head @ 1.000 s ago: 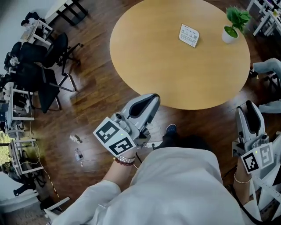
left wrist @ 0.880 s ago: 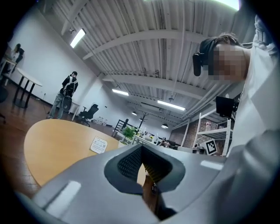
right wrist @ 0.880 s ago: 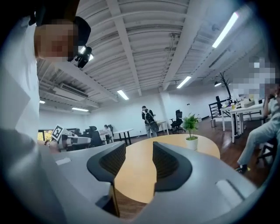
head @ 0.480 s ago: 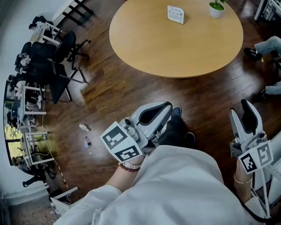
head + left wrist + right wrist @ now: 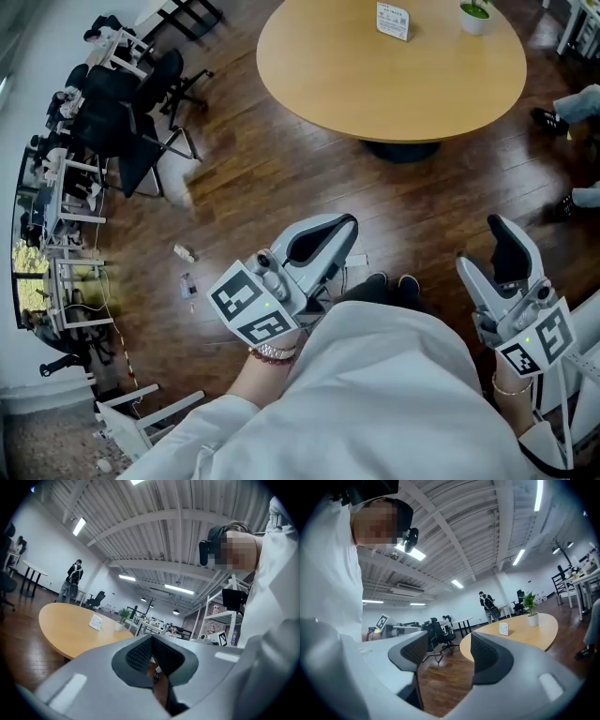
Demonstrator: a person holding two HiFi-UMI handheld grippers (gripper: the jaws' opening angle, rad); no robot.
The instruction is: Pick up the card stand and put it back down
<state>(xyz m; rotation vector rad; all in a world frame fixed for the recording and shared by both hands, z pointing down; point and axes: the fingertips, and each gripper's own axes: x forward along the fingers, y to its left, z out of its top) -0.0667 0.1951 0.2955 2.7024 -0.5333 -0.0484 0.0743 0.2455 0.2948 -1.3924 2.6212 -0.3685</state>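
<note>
- The right hand-held gripper (image 5: 449, 652), close at the person's side, has just been opening its jaws. It now stands released and wide apart, with only the floor showing between them.
- The left hand-held gripper (image 5: 152, 654) is clenched, pads together on nothing.
- The bench (image 5: 375, 84) lies farther off than a second ago, because the person has backed away from it.
- Toward its far side the card stand (image 5: 393, 20) stands upright near a potted plant (image 5: 475, 15), well apart from both grippers. The task looks either finished or in need of a fresh approach.

I see a round wooden table (image 5: 394, 89) standing on a dark plank floor (image 5: 272, 187). Near its far edge stand a white card stand (image 5: 393, 21) and, near it, a small potted plant (image 5: 475, 16) in a white pot.
</note>
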